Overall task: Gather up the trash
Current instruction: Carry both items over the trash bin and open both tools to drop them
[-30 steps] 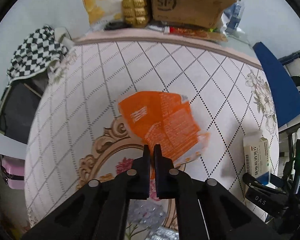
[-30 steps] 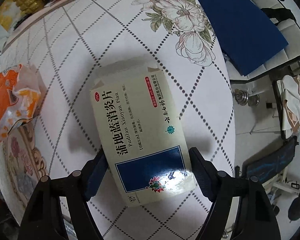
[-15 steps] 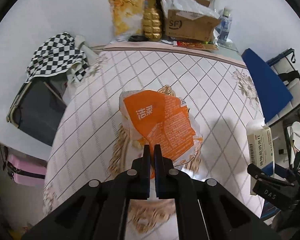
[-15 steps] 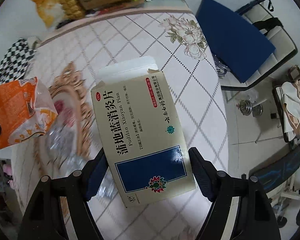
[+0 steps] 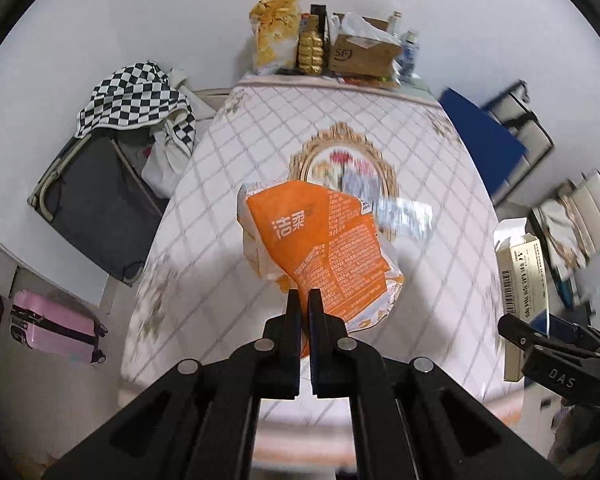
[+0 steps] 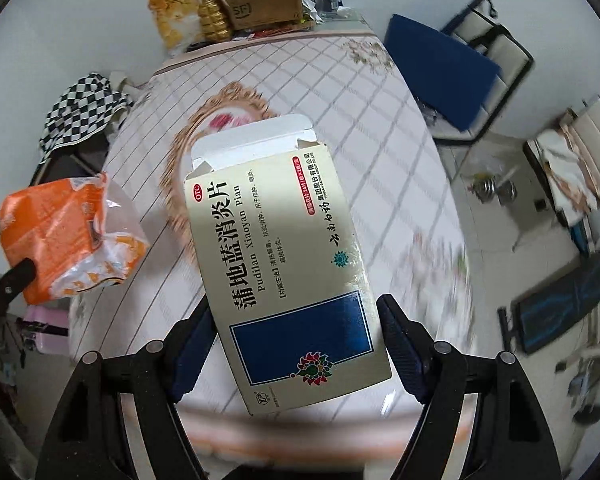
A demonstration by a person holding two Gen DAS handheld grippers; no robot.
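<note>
From the left wrist view: black two-finger left gripper [image 5: 304,300] with jaws together, pinched on the lower edge of a crumpled orange plastic tissue wrapper with white lettering [image 5: 320,248], wrapper hanging clear above the table. Below it, an oblong table covered in a white quilted-pattern cloth with a gold oval floral medallion [image 5: 228,184] at its centre. Beside the wrapper on the cloth, a blurred clear plastic piece [image 5: 404,216], too smeared to identify. At the far table end, a yellow snack bag [image 5: 272,36], a gold ribbed bottle-shaped object [image 5: 311,54] and a brown cardboard box stuffed with white paper [image 5: 360,54]. Left of the table, a black-and-white checkered cloth [image 5: 132,98] draped over a dark folding chair [image 5: 96,200]; lower left, a pink suitcase [image 5: 52,326] on the floor. Right of the table, a blue chair seat [image 5: 484,144]. At the right edge, a cream cardboard medicine box with a barcode [image 5: 524,276] clamped in the other black tool. From the right wrist view: right gripper [image 6: 296,340] with jaws apart by the width of the same cream medicine box with a blue panel and Chinese print [image 6: 284,264], pads pressed on both long sides, box lifted above the table, top flap standing open. At left, the orange wrapper [image 6: 68,240] dangling from the left gripper's black tip [image 6: 18,274]. Beyond the table, the blue chair seat [image 6: 440,76]; on the tiled floor at right, small metal dumbbells [image 6: 496,190].
</note>
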